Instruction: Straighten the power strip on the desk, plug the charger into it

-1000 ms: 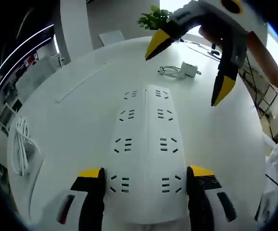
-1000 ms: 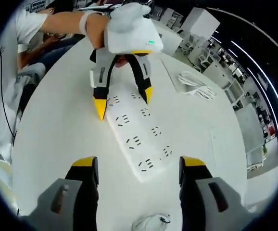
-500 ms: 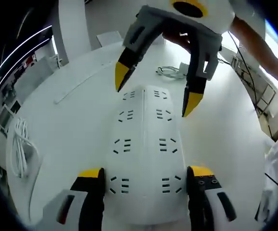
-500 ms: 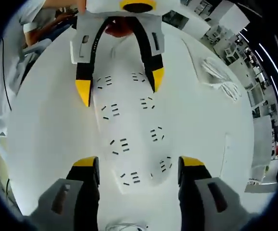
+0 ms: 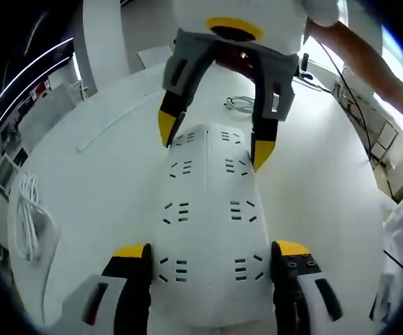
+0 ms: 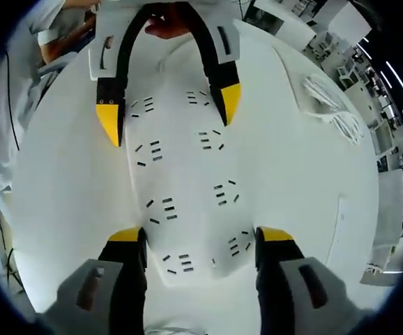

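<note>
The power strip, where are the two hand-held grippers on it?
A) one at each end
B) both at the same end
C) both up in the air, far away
A, the left hand-held gripper straddles one end of the power strip and the right hand-held gripper straddles the other end.

a round white table [image 5: 111, 160] takes up most of both views; a white pillar [image 5: 107, 38] rises past its far edge in the left gripper view, with a pale chair back [image 5: 158, 54] beside it; bright window light [image 5: 327, 56] falls from the upper right; rows of white desks [image 6: 306, 24] stretch beyond in the right gripper view
</note>
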### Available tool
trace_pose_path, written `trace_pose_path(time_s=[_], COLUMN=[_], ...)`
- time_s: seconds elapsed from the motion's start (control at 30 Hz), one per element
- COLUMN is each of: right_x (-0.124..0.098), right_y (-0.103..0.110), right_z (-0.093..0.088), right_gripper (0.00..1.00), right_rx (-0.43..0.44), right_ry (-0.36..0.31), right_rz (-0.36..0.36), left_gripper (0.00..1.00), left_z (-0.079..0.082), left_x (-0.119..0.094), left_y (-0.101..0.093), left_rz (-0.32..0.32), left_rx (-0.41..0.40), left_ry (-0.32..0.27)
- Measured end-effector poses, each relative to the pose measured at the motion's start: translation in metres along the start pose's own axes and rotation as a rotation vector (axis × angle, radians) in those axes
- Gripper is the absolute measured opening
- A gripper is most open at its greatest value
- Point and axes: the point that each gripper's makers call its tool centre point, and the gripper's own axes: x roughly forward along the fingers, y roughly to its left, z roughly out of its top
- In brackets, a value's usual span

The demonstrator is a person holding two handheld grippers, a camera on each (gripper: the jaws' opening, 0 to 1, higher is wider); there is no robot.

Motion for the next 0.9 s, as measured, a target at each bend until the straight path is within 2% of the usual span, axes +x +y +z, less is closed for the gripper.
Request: trace_pose_path(time_s=[0.23,0.63,0.9], right_x=[0.0017,0.0089,0.0076], right_y=[0.0008,-0.0004,-0.0003], right_z=[0.0007,0.0022,0.0007], right_gripper=[0.63,0.65,0.65], right_rx=[0.002,-0.042,-0.03], right_ry=[-0.01,0.062,0.056], right_rz=[0.025,0.129,0.122], left_gripper=[0.71,0.71,0.72], left_z=[0.0003,0.0004,-0.0001], left_x=[0.0008,0.0017,0.0012], left_y=[-0.0003,0.0004,0.0005], left_rz=[-0.004,-0.018,-0.027], left_rx=[0.004,0.009,0.019], left_ry=[-0.001,0.016,0.01])
